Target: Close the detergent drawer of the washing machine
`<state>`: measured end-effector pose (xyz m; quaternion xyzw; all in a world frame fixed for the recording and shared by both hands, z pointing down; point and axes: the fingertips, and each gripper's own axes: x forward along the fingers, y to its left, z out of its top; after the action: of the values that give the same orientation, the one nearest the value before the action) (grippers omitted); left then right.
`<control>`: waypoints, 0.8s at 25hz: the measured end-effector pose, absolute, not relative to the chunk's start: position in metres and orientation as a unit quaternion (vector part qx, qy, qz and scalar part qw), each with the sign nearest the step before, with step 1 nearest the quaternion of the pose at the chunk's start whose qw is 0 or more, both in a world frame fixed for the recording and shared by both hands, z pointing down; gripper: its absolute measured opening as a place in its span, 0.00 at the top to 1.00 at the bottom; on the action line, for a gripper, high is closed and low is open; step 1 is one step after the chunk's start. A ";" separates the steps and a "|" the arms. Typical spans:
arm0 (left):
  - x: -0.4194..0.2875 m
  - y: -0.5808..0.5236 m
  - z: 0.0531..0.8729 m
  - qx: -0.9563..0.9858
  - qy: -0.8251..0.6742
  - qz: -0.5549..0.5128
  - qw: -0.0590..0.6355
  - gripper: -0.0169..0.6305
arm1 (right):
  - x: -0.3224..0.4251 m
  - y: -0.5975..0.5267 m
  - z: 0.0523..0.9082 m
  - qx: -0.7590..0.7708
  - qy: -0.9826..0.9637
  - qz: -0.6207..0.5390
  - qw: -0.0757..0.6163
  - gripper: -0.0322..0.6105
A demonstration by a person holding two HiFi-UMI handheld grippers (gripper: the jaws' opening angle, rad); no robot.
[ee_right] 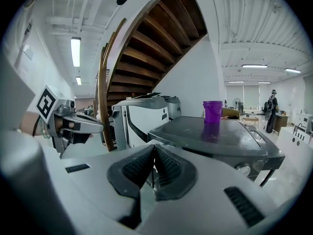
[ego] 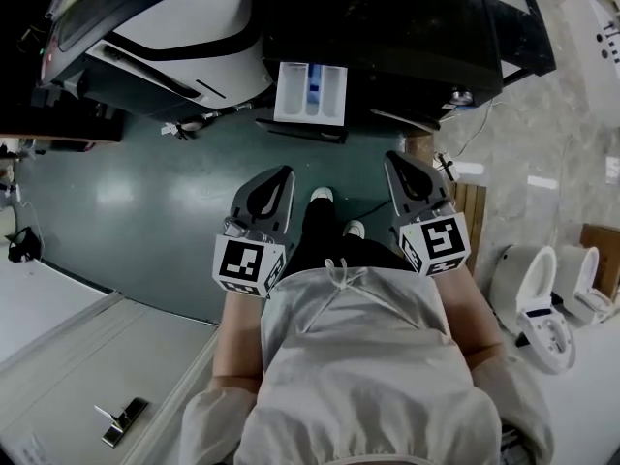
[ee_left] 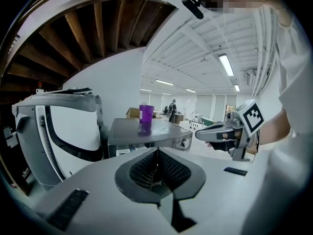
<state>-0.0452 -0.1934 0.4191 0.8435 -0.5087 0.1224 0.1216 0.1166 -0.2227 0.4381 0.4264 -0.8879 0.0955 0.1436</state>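
Note:
The dark washing machine [ego: 387,27] stands ahead of me, and its white detergent drawer [ego: 310,92] is pulled out over the green floor. My left gripper [ego: 283,173] and right gripper [ego: 396,159] hover side by side short of the drawer, both shut and empty. In the left gripper view the left gripper [ee_left: 157,153] has its pads pressed together and faces the washing machine [ee_left: 146,133], with the right gripper [ee_left: 215,131] beside it. In the right gripper view the right gripper [ee_right: 154,149] is likewise shut, with the washing machine [ee_right: 215,136] to its right.
A purple cup [ee_left: 145,114] stands on the machine's top. A white appliance [ego: 165,27] sits to the left under a wooden staircase [ee_right: 146,38]. White toilet seats [ego: 542,298] lie on the floor at right. My shoes [ego: 323,195] stand between the grippers.

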 end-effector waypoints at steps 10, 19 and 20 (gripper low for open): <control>-0.064 -0.251 0.499 0.846 -0.482 0.156 0.165 0.94 | 0.093 -0.267 0.489 0.452 -0.868 0.131 0.157 0.94; -0.072 -0.278 0.567 0.832 -0.480 0.184 0.210 0.94 | 0.081 -0.292 0.519 0.452 -0.869 0.121 0.159 0.94; -0.072 -0.282 0.570 0.830 -0.481 0.182 0.215 0.94 | 0.081 -0.295 0.522 0.452 -0.869 0.123 0.161 0.94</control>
<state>-0.0723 -0.2815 0.5705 0.8303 -0.4809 0.1820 0.2149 0.0807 -0.2946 0.5217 0.4522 -0.8686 0.1229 0.1607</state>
